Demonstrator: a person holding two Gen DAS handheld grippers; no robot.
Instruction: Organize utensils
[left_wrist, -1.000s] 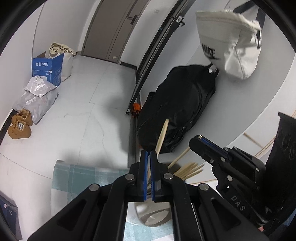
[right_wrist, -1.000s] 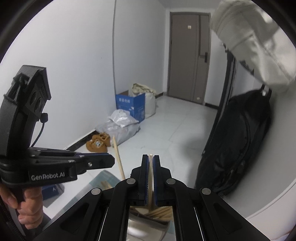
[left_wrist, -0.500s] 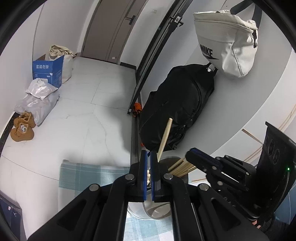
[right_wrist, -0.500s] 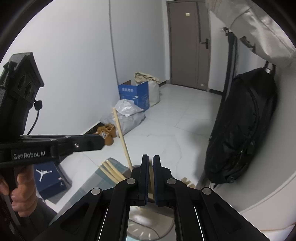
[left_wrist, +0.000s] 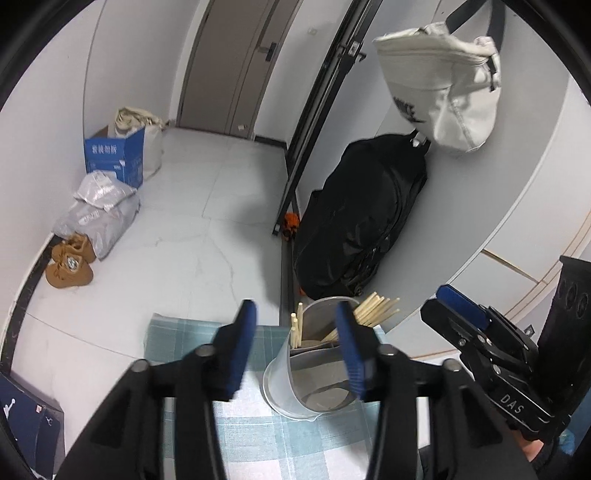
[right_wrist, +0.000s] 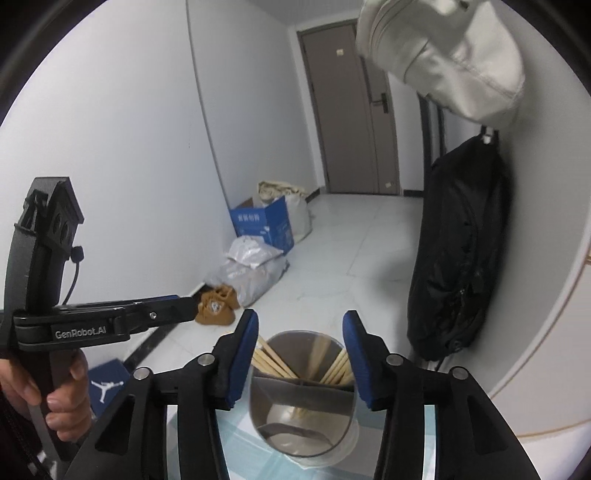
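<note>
From the left wrist, the left gripper (left_wrist: 293, 325) was spreading its blue-padded jaws with nothing pinched, above a checked cloth (left_wrist: 258, 435) where a grey divided holder (left_wrist: 306, 376) stood with wooden chopsticks (left_wrist: 373, 308) in its far compartments. From the right wrist, the right gripper (right_wrist: 300, 334) was likewise opening, empty, directly over the holder (right_wrist: 301, 410) and chopsticks (right_wrist: 271, 360), with the left gripper (right_wrist: 181, 308) off to the left in a hand (right_wrist: 55, 391).
</note>
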